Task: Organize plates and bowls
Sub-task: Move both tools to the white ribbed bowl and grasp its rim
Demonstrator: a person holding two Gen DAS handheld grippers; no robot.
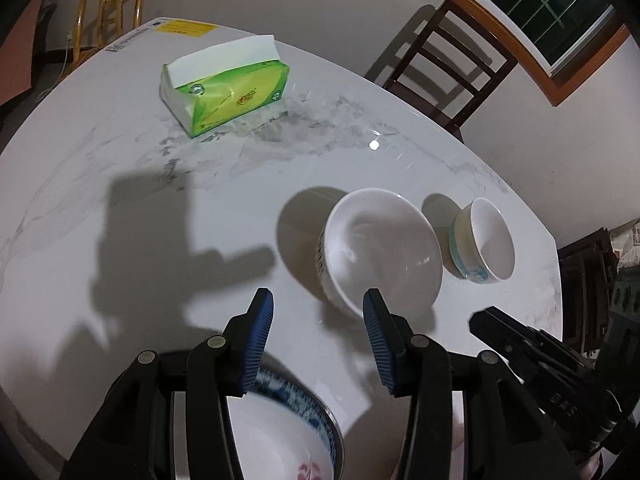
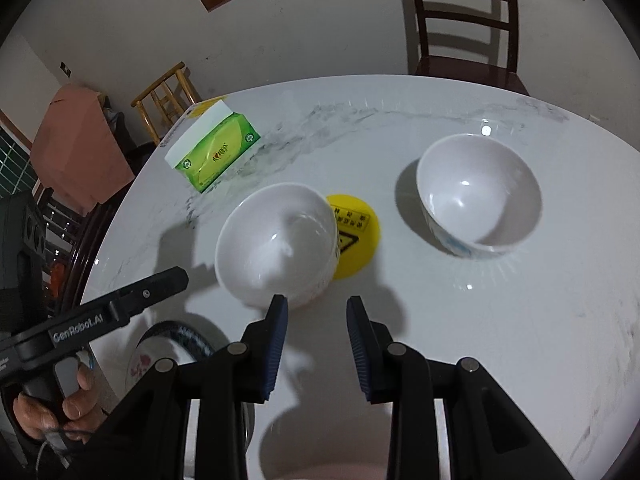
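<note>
Large white bowl (image 1: 380,248) upright, mouth up — both hand-held grippers (image 1: 318,340) (image 2: 316,344) parted, empty.

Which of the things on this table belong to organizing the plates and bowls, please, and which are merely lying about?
Belongs to the job:
- large white bowl
- smaller white bowl with blue pattern
- blue-rimmed flowered dish under the left tongs

Lying about:
- green tissue pack
- yellow warning sticker on the marble table
- dark wooden chair
- bamboo chair
</note>
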